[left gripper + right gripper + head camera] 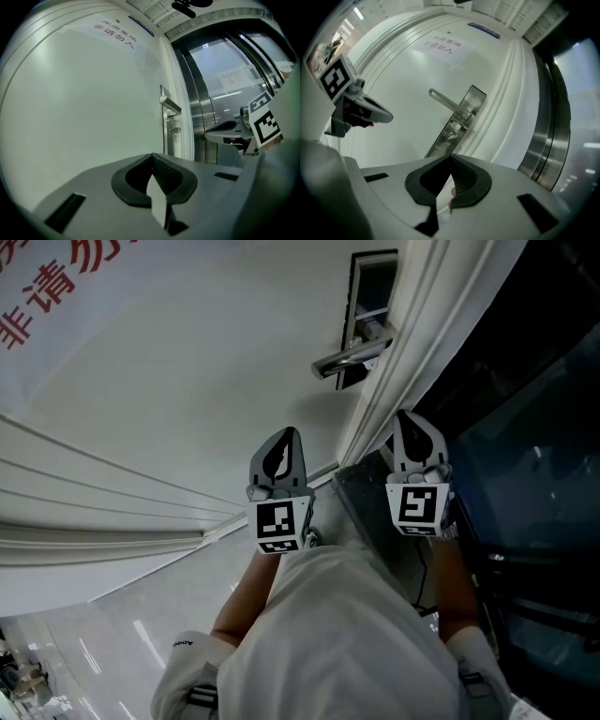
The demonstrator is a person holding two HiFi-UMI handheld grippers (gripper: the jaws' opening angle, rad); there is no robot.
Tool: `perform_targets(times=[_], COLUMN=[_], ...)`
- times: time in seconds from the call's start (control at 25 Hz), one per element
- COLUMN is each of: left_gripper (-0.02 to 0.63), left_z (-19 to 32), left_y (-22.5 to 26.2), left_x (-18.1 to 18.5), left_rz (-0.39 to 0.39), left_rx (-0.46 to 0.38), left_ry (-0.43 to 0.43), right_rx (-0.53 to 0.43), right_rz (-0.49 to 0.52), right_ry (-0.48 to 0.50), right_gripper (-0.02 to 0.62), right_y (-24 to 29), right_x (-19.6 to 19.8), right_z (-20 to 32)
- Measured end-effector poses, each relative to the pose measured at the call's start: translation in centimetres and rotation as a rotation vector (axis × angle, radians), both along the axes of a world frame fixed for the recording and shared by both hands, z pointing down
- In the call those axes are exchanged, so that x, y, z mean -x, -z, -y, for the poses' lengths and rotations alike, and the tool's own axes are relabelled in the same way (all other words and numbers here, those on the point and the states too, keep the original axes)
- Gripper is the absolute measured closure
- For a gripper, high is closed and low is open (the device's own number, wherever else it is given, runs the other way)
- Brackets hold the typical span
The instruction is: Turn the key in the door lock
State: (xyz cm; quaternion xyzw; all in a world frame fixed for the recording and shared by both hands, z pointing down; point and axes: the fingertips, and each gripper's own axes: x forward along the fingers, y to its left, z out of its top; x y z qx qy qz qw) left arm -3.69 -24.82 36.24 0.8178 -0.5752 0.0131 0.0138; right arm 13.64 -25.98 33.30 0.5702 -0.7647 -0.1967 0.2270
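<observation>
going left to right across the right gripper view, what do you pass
left gripper → handle → door frame → steel panel

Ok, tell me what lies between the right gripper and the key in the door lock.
Nothing. In the right gripper view the stretch from the shut right gripper to the key is bare: only air before the white door.
</observation>
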Motion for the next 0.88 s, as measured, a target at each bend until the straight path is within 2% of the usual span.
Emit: perform_targets(times=[0.16, 0.36, 0.6, 0.72, 0.8, 0.88], left_gripper=[0.600, 0.600, 0.600, 0.600, 0.600, 0.600], left_z=[0.5, 0.8, 0.6, 0.4, 0.3, 0.1], left_y=[0.4, 1.0, 1.3, 1.3, 1.3, 1.2], left_x=[-0.1, 0.0, 0.5, 0.9, 1.0, 1.0], left_rz=[0.004, 0.007, 0.001, -0.007, -0.012, -0.014], left_rx=[-0.001, -0.009, -0.008, 0.001, 0.005, 0.007], left_ry=[-0.015, -0.003, 0.050, 0.083, 0.100, 0.116], right_rx=[-0.070, -0.128, -0.174, -0.202, -0.213, -0.218], right_rz=[-0.286, -0.537, -0.736, -0.800, -0.839, -0.897], right_ry=[-0.004, 0.040, 0.085, 0.109, 0.125, 0.143], right_gripper=[0.592, 0.592, 0.589, 0.583, 0.534, 0.513], right_y=[0.5, 0.7, 0.9, 0.9, 0.8, 0.4], right_x=[1.1, 2.5, 2.8, 3.1, 3.4, 3.6], right_z=[1.6, 3.7, 5.7, 6.3, 6.6, 7.0])
